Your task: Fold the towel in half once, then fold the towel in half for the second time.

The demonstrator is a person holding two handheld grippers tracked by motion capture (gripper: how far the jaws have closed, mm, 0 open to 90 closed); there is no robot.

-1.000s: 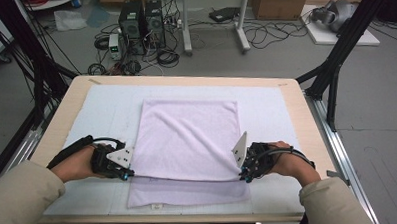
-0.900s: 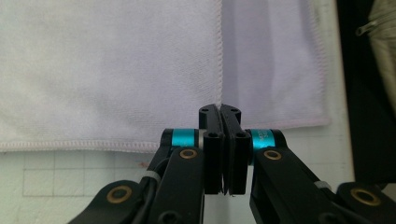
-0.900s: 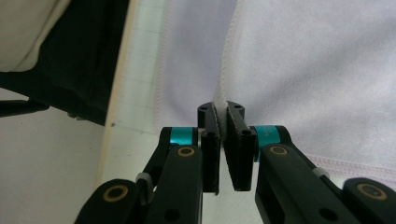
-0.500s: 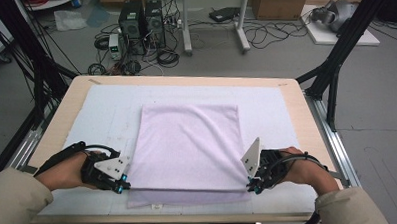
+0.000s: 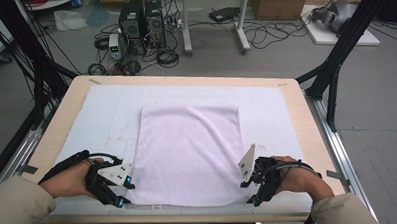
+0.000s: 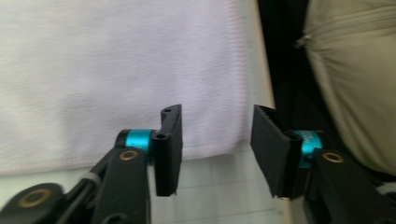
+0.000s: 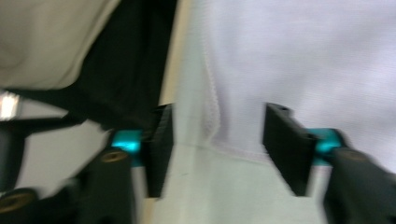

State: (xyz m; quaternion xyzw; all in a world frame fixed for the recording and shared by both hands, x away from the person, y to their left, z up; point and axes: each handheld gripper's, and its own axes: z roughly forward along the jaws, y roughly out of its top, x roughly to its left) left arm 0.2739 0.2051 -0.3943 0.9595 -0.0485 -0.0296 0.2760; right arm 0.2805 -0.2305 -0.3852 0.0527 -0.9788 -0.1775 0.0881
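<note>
The left tongs (image 5: 120,195), at lower left of the high view, have just been opening and stand released beside the pale lilac folded terry towel (image 5: 188,155) at the centre of the white-covered desk (image 5: 87,121); the right tongs (image 5: 253,194), lower right, likewise. Snagged pads might drag the freed corners and spoil the fold. No writing can be read.

Even, soft room light fills the high view, with faint shadows and no glare. The right gripper view is smeared by motion blur; the left gripper view's near fingers (image 6: 169,149) are soft.
</note>
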